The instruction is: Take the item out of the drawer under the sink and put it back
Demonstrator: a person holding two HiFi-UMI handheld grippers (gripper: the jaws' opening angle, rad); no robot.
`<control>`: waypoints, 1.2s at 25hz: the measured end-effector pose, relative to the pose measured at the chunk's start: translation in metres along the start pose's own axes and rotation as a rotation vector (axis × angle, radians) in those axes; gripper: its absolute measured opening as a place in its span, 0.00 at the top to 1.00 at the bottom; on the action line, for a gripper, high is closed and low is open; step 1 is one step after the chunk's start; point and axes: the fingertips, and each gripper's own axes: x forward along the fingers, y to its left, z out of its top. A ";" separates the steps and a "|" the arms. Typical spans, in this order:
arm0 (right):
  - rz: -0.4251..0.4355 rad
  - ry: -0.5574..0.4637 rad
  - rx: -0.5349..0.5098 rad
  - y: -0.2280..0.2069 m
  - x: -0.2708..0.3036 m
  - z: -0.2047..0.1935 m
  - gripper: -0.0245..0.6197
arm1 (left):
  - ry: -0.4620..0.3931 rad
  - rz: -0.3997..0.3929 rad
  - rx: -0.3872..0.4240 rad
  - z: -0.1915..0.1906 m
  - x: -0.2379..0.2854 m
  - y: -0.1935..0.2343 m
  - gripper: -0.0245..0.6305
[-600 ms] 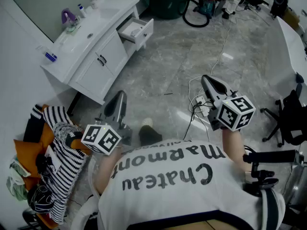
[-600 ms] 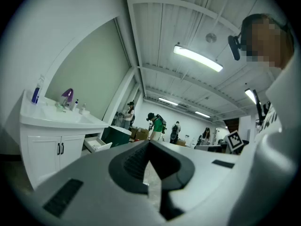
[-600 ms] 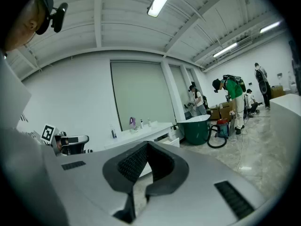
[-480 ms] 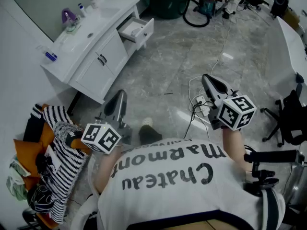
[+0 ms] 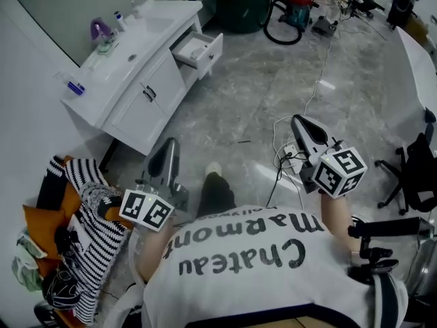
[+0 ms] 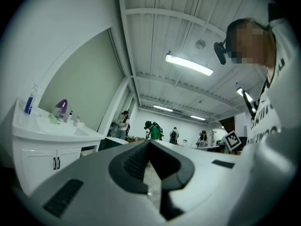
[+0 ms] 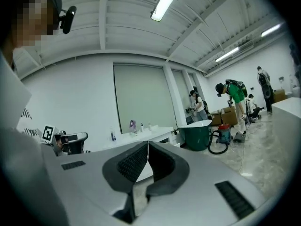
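Approach step: the drawer (image 5: pixel 202 49) stands open at eleven o'clock, well apart from me.
It juts from the sink cabinet (image 5: pixel 136 98); the item inside is too small to make out. My left gripper (image 5: pixel 170 147) at seven o'clock and my right gripper (image 5: pixel 301 124) at four are both clenched on nothing. Next, I judge, I must walk closer and spread one claw over the drawer.

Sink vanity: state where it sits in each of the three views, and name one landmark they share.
Head view: sink vanity at upper left, its drawer open.
Left gripper view: at the left edge, seen from low down.
Right gripper view: centre, small, against the far wall.
Shared landmark: the purple object on its countertop.
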 end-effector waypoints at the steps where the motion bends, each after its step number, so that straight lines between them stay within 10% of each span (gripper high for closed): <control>1: -0.003 -0.003 -0.016 0.000 0.004 -0.001 0.95 | 0.015 -0.005 0.011 -0.003 0.004 0.004 0.96; 13: -0.056 0.092 -0.006 -0.037 0.091 0.002 0.95 | 0.063 -0.082 -0.035 -0.002 0.122 0.078 0.96; 30: -0.214 -0.030 0.119 -0.098 0.310 0.066 0.95 | 0.119 -0.239 0.020 0.053 0.315 0.268 0.96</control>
